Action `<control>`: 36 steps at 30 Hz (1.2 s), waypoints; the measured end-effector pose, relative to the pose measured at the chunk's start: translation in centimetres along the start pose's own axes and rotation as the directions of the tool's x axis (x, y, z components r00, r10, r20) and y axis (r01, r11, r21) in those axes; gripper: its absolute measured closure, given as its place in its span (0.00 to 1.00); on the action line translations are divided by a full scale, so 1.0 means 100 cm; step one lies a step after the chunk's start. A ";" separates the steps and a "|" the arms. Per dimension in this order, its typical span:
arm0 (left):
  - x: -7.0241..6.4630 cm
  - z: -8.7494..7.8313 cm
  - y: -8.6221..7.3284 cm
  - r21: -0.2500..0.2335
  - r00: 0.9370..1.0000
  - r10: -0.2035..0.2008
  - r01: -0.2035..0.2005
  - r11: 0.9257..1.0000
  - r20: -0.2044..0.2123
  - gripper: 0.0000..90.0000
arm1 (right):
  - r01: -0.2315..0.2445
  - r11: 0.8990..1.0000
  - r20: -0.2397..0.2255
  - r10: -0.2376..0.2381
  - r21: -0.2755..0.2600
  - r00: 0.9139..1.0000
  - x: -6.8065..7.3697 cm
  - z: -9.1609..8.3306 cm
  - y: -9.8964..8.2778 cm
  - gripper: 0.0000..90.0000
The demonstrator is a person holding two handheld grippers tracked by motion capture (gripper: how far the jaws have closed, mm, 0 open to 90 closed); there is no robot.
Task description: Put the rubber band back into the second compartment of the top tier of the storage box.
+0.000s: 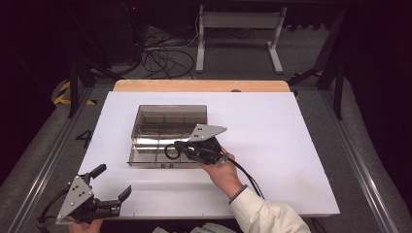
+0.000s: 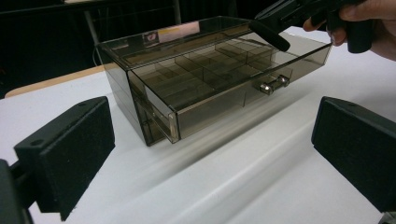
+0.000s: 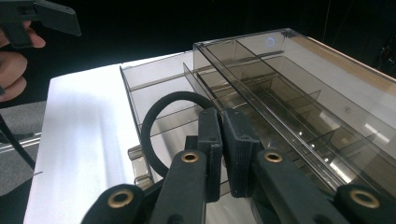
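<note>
1. Black ring [image 3: 152, 128]: a closed loop, pinched at its edge between the clenched jaws of the right gripper [image 3: 223, 140]; it is held over the pulled-out drawer [image 1: 145, 158].
2. Drawer: divided into compartments, drawn from the smoky clear box [image 2: 154, 56] on the white table [image 1: 282, 145].
3. Left gripper [image 1: 114, 182]: jaws spread wide, nothing held, kept near the table's front left corner, well apart from the box.

A white table [image 1: 291, 145] is sitting over a wooden top [image 1: 201, 86]. Beyond it, tangled cables [image 1: 165, 58] are lying on grey floor beside a white frame [image 1: 238, 22], darkness surrounding everything.
</note>
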State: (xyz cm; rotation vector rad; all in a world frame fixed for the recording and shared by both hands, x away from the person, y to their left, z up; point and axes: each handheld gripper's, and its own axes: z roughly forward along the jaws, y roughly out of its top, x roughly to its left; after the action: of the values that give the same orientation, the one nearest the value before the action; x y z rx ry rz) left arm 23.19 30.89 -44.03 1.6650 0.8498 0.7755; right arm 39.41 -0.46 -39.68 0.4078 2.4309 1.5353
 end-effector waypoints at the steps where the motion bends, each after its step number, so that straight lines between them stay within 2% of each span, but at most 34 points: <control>1: 0.000 0.000 0.000 -0.001 1.000 -0.004 0.004 1.000 -0.001 0.00 | -0.001 1.000 -0.002 0.001 0.001 1.000 0.000 0.001 0.000 0.96; 15: 0.000 0.000 0.000 0.000 1.000 -0.001 0.001 1.000 0.002 0.00 | -0.008 1.000 -0.002 0.008 0.011 1.000 -0.001 0.005 -0.001 0.93; 18: 0.000 0.000 0.000 0.001 1.000 0.000 0.000 1.000 0.004 0.00 | -0.008 1.000 -0.013 0.008 -0.005 1.000 -0.001 0.006 -0.001 0.78; 27: 0.000 0.000 0.000 -0.002 1.000 -0.006 0.006 1.000 0.002 0.00 | -0.002 0.999 -0.018 0.001 -0.035 1.000 -0.001 -0.001 0.002 0.64; 36: -0.001 0.001 0.000 -0.001 1.000 -0.010 0.010 1.000 0.002 0.00 | -0.010 0.997 -0.037 0.008 -0.071 0.999 -0.003 -0.018 0.011 0.36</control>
State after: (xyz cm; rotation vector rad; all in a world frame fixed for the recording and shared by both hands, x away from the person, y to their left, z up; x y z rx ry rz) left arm 23.25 30.77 -44.06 1.6594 0.8552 0.7675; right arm 39.16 -1.62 -37.90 0.3807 2.3967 1.6416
